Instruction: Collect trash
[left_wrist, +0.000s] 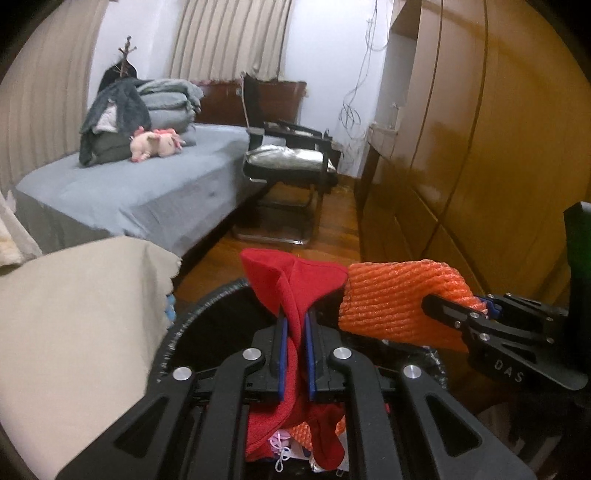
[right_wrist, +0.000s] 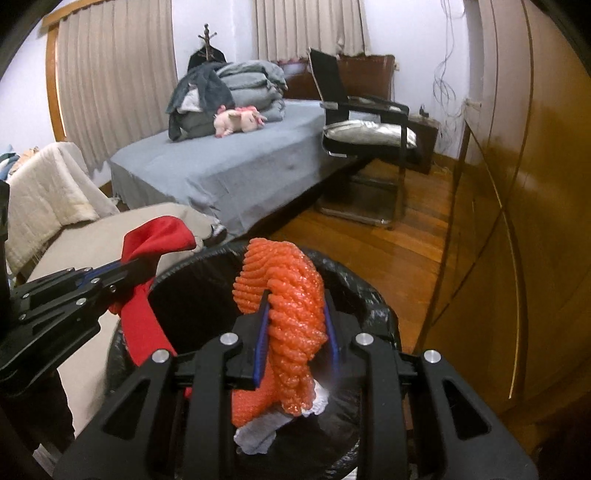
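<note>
— What is largest in the room?

— Item one: the wardrobe (right_wrist: 535, 206), running down my right side. Item two: the bed (right_wrist: 229, 170), grey sheet, folded bedding (right_wrist: 255, 88) and a pink plush toy (right_wrist: 240, 120) at its far end. Between these two lies a lane of bare wooden floor (right_wrist: 376, 251), narrowed at the far end by a black chair (right_wrist: 365, 125).

— And close in?

— Item three: a beige-covered seat (left_wrist: 81, 325), its edge just beside the bin on my left. Item four: the bin (right_wrist: 354, 284), black liner over its rim, below both tools, with trash lying inside.

— Your tools?

— Item five: my left tool (left_wrist: 295, 328), clamped on a red cloth (left_wrist: 291, 280) above the bin's mouth. Item six: my right tool (right_wrist: 295, 314), clamped on an orange foam net (right_wrist: 291, 295), also above the mouth. The two pieces hang near each other.
</note>
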